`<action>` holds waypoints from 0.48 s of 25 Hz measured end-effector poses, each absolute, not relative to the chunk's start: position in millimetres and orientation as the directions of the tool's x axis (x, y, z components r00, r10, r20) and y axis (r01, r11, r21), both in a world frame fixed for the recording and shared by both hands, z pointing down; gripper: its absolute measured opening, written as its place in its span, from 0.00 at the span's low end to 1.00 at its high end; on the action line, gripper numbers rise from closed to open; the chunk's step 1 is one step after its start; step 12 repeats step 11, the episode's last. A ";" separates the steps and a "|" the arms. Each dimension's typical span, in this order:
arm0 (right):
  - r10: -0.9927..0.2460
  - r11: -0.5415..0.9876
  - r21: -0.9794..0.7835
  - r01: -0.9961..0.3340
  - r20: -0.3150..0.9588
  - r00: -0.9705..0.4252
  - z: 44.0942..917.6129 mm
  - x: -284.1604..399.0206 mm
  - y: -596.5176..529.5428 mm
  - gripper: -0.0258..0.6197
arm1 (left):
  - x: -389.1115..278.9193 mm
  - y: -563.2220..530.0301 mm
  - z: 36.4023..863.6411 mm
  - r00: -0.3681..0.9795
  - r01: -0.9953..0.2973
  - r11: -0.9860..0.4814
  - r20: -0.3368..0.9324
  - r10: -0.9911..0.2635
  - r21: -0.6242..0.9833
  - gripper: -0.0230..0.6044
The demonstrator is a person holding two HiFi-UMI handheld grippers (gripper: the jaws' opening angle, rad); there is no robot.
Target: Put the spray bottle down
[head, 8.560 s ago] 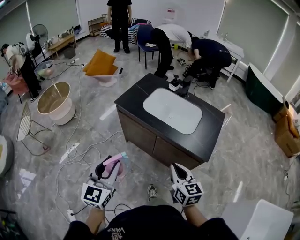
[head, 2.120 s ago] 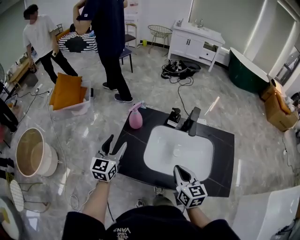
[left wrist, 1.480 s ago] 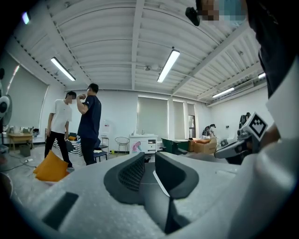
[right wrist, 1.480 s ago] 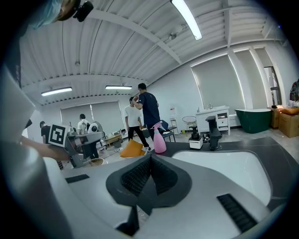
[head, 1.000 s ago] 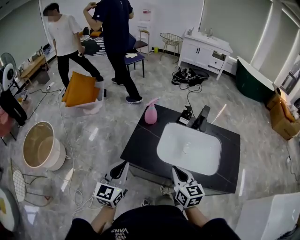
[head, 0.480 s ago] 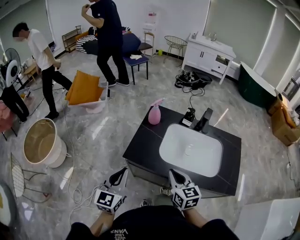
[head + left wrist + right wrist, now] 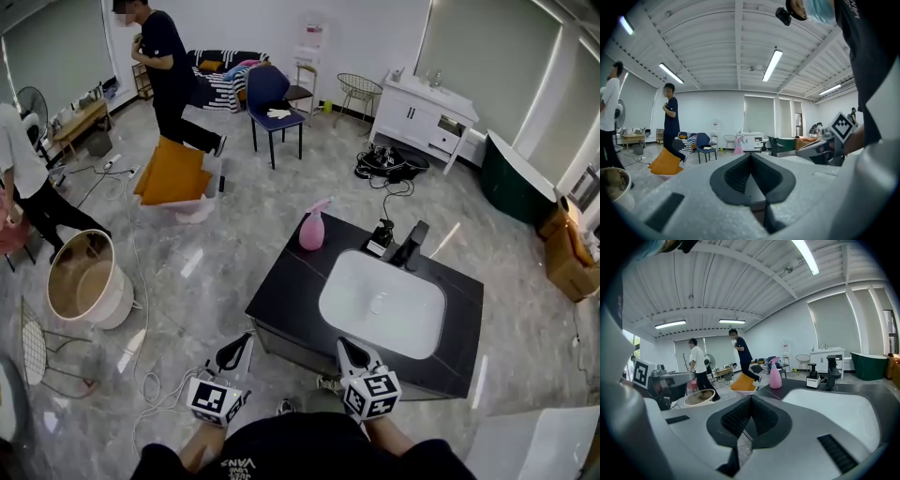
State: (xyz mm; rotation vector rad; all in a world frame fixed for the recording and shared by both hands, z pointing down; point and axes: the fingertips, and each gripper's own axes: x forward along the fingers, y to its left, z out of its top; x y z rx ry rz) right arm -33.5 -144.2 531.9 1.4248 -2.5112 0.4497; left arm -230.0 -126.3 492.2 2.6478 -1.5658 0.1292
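Note:
A pink spray bottle [image 7: 312,227] stands upright at the far left corner of the black countertop [image 7: 291,277], with nothing gripping it. It also shows small in the right gripper view as the spray bottle [image 7: 775,375] and far off in the left gripper view as the spray bottle [image 7: 738,146]. My left gripper [image 7: 234,352] is shut and empty, held low in front of the counter's near left corner. My right gripper [image 7: 353,354] is shut and empty too, at the counter's near edge.
A white basin [image 7: 382,305] is set in the countertop, with a black tap [image 7: 413,244] and a small dispenser [image 7: 379,235] behind it. A round tub [image 7: 82,279], cables on the floor, an orange cushion [image 7: 170,172], a blue chair [image 7: 277,103] and people stand around to the left and beyond.
The view has shifted slightly; both grippers stay low and shut near the counter's front edge. The people in the background have walked further left and away. The bottle has not moved.

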 end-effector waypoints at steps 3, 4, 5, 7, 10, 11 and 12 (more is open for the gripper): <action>-0.793 0.485 -0.154 -0.861 0.337 -0.508 532.7 -32.4 -146.4 0.04 | -229.2 -127.1 493.0 0.477 -0.878 -0.478 0.101 -0.873 0.019 0.05; -0.792 0.487 -0.155 -0.860 0.336 -0.509 532.8 -32.4 -147.1 0.04 | -229.0 -127.4 493.5 0.477 -0.879 -0.477 0.102 -0.873 0.020 0.05; -0.791 0.489 -0.156 -0.858 0.335 -0.512 532.8 -32.5 -147.9 0.04 | -228.5 -127.9 493.8 0.477 -0.878 -0.478 0.104 -0.873 0.018 0.05; -0.789 0.493 -0.158 -0.856 0.333 -0.516 533.1 -32.4 -149.3 0.04 | -227.0 -128.9 493.9 0.478 -0.878 -0.479 0.107 -0.872 0.011 0.05; -0.788 0.495 -0.161 -0.854 0.331 -0.519 533.4 -31.6 -152.1 0.04 | -224.6 -131.1 493.0 0.477 -0.878 -0.479 0.106 -0.872 0.010 0.05; -0.788 0.495 -0.161 -0.854 0.330 -0.520 533.4 -31.3 -153.1 0.04 | -223.7 -131.9 492.7 0.477 -0.878 -0.478 0.106 -0.873 0.010 0.05; -0.788 0.495 -0.161 -0.854 0.330 -0.520 533.4 -31.3 -153.1 0.04 | -223.7 -131.9 492.7 0.477 -0.878 -0.478 0.106 -0.873 0.010 0.05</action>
